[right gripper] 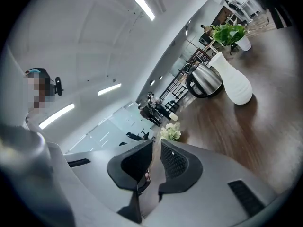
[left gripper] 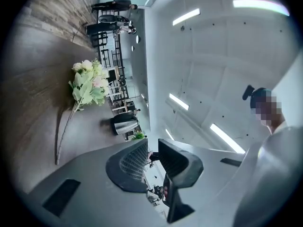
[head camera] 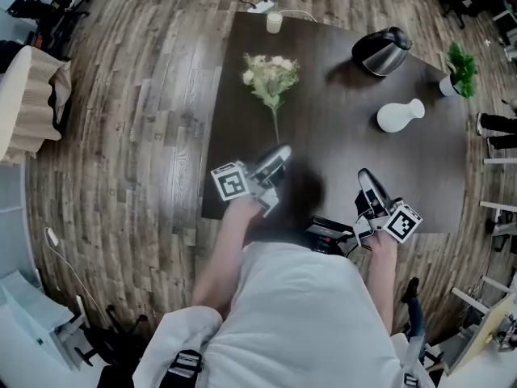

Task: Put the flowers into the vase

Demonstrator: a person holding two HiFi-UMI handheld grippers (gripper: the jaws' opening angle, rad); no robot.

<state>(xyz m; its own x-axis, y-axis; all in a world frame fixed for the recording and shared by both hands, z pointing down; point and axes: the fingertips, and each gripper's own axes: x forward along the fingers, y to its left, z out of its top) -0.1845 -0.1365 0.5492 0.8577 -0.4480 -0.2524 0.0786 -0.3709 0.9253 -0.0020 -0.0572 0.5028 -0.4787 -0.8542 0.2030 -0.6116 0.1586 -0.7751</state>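
The flowers (head camera: 271, 75) lie flat on the dark table (head camera: 339, 184), blooms away from me. The bare stem end points back at my left gripper (head camera: 279, 153), just ahead of its tips. That gripper's jaws are all but closed, and the right gripper (head camera: 367, 176) is clenched too; neither has anything between its pads.

I think the left jaws must part first, then come down across the thin stem, gripping below the leaves so the heads don't get crushed. The stem is slight, so it could roll or slip out if I nip it at the very end.

The white vase (head camera: 399, 115) stands ahead and to the right of my right jaws, well apart from the flowers, and those jaws could steady it.

Beyond the vase are a kettle (head camera: 381, 51) and a potted plant (head camera: 460, 69). A pale cup (head camera: 275, 22) sits at the far edge. The floor (head camera: 137, 136) around is wood plank.
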